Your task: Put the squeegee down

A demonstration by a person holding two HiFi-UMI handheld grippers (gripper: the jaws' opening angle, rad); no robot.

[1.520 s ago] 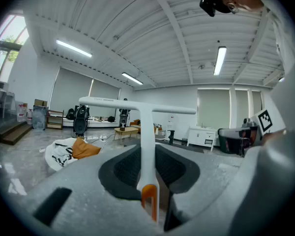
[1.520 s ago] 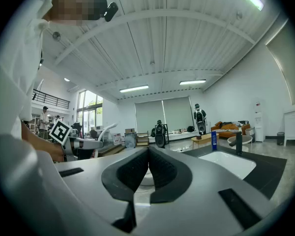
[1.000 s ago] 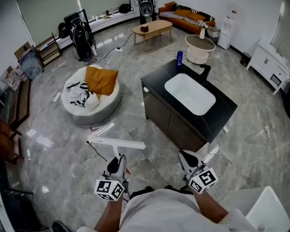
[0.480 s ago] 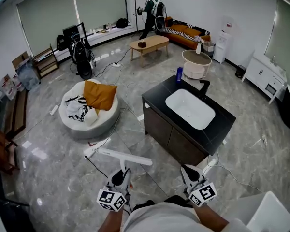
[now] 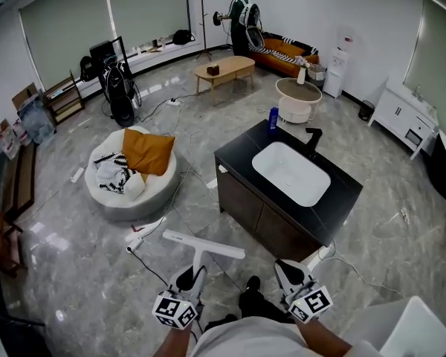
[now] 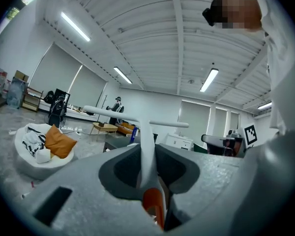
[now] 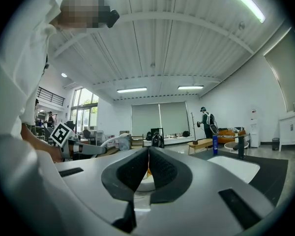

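Left tongs (image 5: 192, 277) grip squeegee (image 5: 203, 245) — counter (image 5: 224, 157) edge near.

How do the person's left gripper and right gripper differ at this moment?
The left gripper is clamped on the handle of the squeegee; the right gripper holds nothing. The left gripper's jaws stand apart around that handle; the right gripper's jaws are pressed together. Both are held low in front of the person, pointing forward.
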